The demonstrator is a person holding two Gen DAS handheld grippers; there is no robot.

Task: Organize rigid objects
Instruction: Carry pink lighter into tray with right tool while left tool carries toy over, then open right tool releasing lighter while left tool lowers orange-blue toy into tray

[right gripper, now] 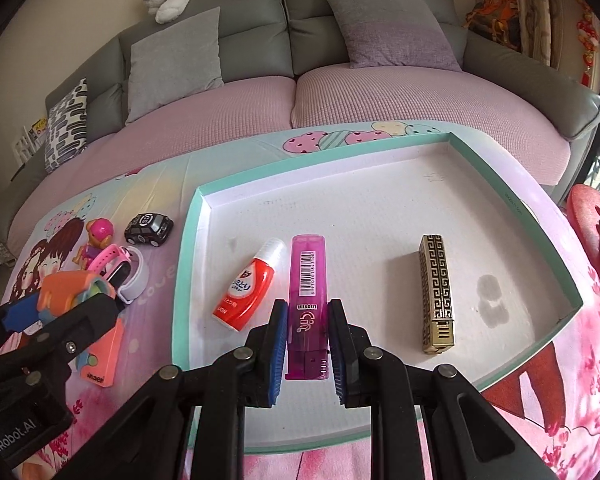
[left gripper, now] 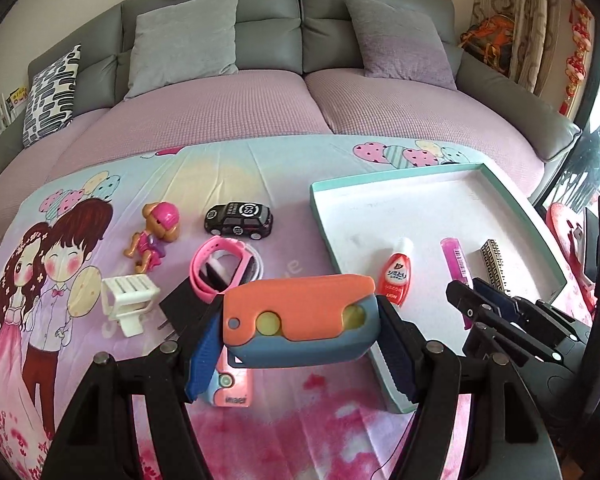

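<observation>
My left gripper (left gripper: 300,344) is shut on an orange-and-blue plastic toy case (left gripper: 300,308), held flat above the cartoon-printed cloth just left of the tray. The same case (right gripper: 66,284) shows at the left edge of the right wrist view. My right gripper (right gripper: 308,340) is shut on a translucent purple stick with a barcode (right gripper: 308,280), over the white floor of the teal-rimmed tray (right gripper: 198,216). I cannot tell whether the stick touches the floor. In the tray lie a red-and-white small bottle (right gripper: 246,290) and a gold patterned case (right gripper: 438,292).
On the cloth left of the tray (left gripper: 320,204) are a black toy car (left gripper: 239,220), a dog figure with a pink helmet (left gripper: 156,236), a pink watch (left gripper: 220,268), a white plastic clip (left gripper: 128,300), a black plug (left gripper: 180,304) and an orange eraser (left gripper: 232,390). A grey sofa stands behind.
</observation>
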